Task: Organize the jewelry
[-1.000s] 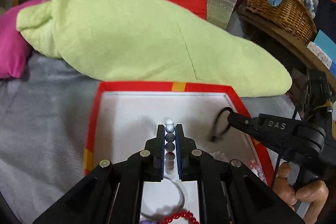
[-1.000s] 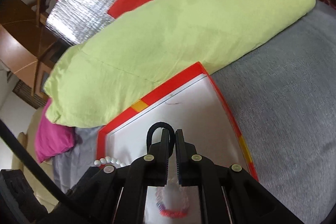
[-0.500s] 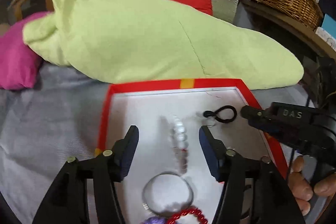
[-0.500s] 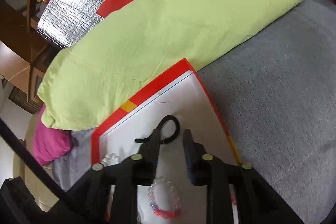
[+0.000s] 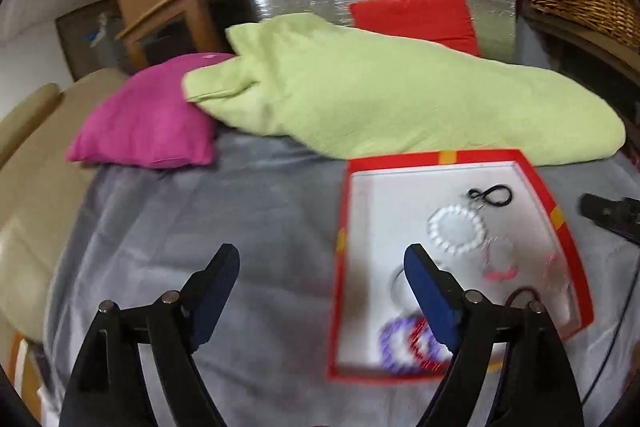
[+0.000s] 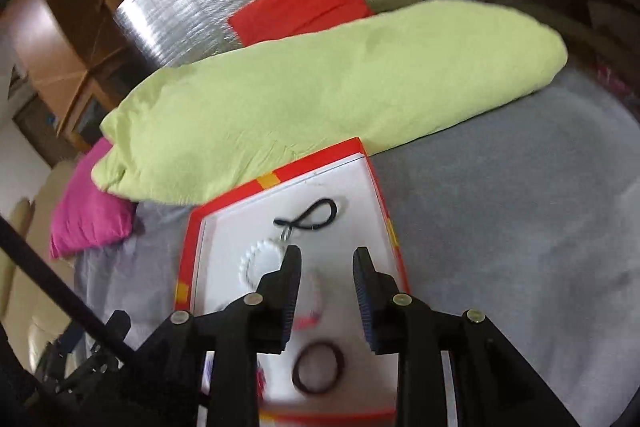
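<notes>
Beaded white bracelet (image 5: 456, 229) — round, loose

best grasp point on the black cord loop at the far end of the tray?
Grip the twisted black cord loop at its larger open end, nearest the red-rimmed white tray's right wall. It lies flat, so come straight down, one finger inside the loop, one outside. That end is bare, while the small end sits by a silver ring and the white bead bracelet. The right gripper is open and closest.

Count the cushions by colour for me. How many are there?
Green cushion: 1
Pink cushion: 1
Red cushion: 1
Total: 3
</notes>
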Motion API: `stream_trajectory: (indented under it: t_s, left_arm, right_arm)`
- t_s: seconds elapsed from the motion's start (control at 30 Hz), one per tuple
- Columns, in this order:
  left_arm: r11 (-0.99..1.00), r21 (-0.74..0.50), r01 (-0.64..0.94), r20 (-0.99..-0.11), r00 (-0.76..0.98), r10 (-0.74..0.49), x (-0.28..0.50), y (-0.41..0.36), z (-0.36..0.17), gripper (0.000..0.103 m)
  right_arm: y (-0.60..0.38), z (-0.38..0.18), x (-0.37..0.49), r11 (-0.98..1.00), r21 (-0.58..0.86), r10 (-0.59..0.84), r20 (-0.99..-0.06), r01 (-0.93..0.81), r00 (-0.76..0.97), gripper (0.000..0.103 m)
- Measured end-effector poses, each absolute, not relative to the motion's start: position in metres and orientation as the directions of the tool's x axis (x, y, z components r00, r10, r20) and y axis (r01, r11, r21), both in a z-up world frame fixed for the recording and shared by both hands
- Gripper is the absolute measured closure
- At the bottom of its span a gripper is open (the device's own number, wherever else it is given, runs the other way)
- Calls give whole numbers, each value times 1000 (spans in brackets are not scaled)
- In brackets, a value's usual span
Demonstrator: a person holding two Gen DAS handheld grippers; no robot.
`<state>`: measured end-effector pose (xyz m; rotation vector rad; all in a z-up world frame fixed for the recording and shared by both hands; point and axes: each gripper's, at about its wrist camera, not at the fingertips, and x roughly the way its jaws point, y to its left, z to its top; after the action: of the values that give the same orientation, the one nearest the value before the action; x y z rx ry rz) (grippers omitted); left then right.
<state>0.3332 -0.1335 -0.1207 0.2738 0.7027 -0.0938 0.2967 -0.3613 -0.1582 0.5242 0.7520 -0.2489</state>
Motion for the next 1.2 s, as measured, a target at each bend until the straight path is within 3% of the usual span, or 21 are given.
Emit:
stream_trajectory:
  t_s: [0.1, 0.3, 0.43, 0.57, 0.83, 1.2]
  left_arm:
    - [966, 244, 81, -594, 800, 83, 307, -116, -108, 18]
    - [975, 223, 4, -529, 840, 118, 253, -84, -98, 17]
    - [978, 204, 45, -529, 845, 71, 222, -74, -106, 17]
    - [976, 180, 122, -584, 811, 6, 207, -74, -122, 17]
    - [968, 203, 150, -616, 788, 7, 216, -77, -134, 17]
    - [971, 198, 135, -626, 780, 19, 220, -67, -133, 17]
  right_arm:
    - [-344, -149, 264, 871, 329, -38, -695, 365, 718, 62]
    - [-300, -141, 205, 935, 207, -65, -697, 287, 714, 60]
    - [-276, -139, 164, 964, 124, -86, -691, 235, 718, 54]
    - [-256, -146, 133, 979, 26, -129, -695, 204, 707, 51]
    - [-251, -162, 156, 970, 54, -114, -757, 236, 643, 51]
    - [-247, -166, 163, 967, 55, -119, -764, 248, 634, 51]
